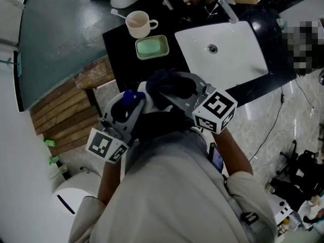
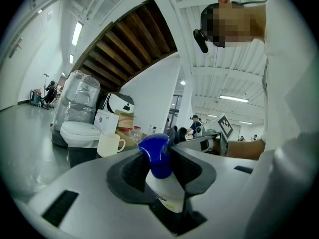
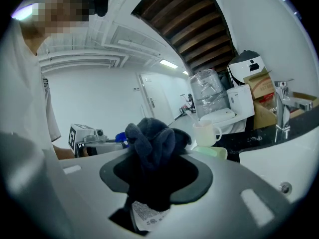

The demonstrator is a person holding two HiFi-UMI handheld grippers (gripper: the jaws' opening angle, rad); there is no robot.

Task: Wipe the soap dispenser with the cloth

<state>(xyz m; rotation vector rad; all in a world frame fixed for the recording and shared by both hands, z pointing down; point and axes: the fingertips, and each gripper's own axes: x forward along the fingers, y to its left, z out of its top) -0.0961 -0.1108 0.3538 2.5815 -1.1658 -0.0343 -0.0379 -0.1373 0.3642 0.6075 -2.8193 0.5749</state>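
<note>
Soap dispenser (image 2: 155, 153): white bottle with a blue pump head, upright, at 9 o'clock of the cloth in the head view.
Left gripper (image 2: 162, 176): jaws fairly wide, pads pressed on the bottle's shoulders.
Cloth (image 3: 152, 141): dark navy, bunched, with a white label below.
Right gripper (image 3: 154, 176): clamped on the cloth.
Gap: the cloth is just beside the pump head; contact cannot be told.
Edges: the black counter's (image 1: 121, 49) near edge runs under both grippers; white sink (image 1: 238, 59) at 1 o'clock.
Open room: bare counter between the grippers and the green soap dish (image 1: 152, 47) and mug (image 1: 137, 23) at 12 o'clock.
</note>
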